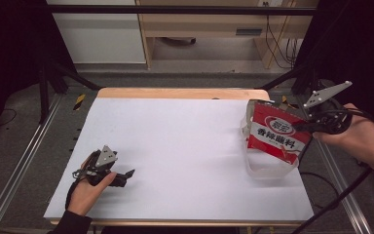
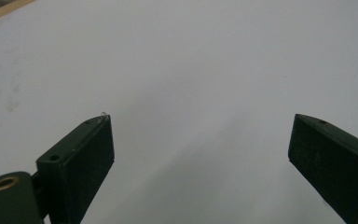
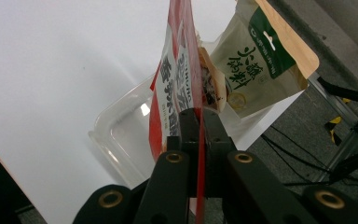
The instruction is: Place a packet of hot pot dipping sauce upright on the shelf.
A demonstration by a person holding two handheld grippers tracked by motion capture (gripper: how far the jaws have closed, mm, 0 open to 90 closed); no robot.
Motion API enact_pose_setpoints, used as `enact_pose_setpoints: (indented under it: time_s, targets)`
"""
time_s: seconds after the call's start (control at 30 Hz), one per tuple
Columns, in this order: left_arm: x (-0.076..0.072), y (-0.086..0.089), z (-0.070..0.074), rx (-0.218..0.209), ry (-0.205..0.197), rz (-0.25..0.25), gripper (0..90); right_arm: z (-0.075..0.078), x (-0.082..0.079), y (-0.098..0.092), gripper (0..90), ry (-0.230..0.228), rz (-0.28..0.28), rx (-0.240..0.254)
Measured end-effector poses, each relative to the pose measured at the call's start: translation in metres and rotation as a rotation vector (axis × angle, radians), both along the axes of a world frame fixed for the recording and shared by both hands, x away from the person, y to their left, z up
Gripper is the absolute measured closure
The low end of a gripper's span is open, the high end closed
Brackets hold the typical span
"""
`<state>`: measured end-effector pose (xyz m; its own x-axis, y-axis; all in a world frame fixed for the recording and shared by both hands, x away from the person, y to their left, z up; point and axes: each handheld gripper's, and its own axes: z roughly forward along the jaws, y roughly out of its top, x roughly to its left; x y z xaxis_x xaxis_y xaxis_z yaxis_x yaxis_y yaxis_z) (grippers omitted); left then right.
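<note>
The right gripper [image 1: 306, 127] is clamped on the edge of a red seasoning packet [image 1: 278, 136], held above a clear plastic container [image 1: 265, 170] at the white table's [image 1: 185, 141] right edge. A beige packet [image 3: 249, 70] stands behind it, partly screened. The left gripper [image 1: 126, 174] rests on the table, jaws wide and empty; the container's far wall is hidden by the packet.

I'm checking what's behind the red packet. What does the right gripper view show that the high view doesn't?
Right gripper view: a beige-and-green pouch behind the red packet, and the jaws shut on that packet's edge. High view: the left gripper, open, low over the white table. Both: the red packet, the clear plastic container and the table.
</note>
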<state>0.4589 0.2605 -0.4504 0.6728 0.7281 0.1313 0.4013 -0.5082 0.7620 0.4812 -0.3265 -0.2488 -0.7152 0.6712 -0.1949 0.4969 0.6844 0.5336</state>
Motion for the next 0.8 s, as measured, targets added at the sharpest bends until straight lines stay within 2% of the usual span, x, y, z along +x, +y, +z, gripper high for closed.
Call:
enact_pose_setpoints:
  time_s: [0.5,0.7,0.8]
  targets:
    - [0.000,-0.002,-0.001,0.004,0.004,-0.007,6.4,-0.035,0.007,-0.009,90.0,0.049,-0.030,0.027]
    - [0.000,-0.002,-0.001,0.009,0.006,-0.009,6.4,-0.041,0.005,-0.017,89.7,0.055,-0.045,0.047]
    - [0.000,-0.003,-0.001,0.010,0.006,-0.010,6.4,-0.045,0.004,-0.021,89.5,0.057,-0.059,0.039]
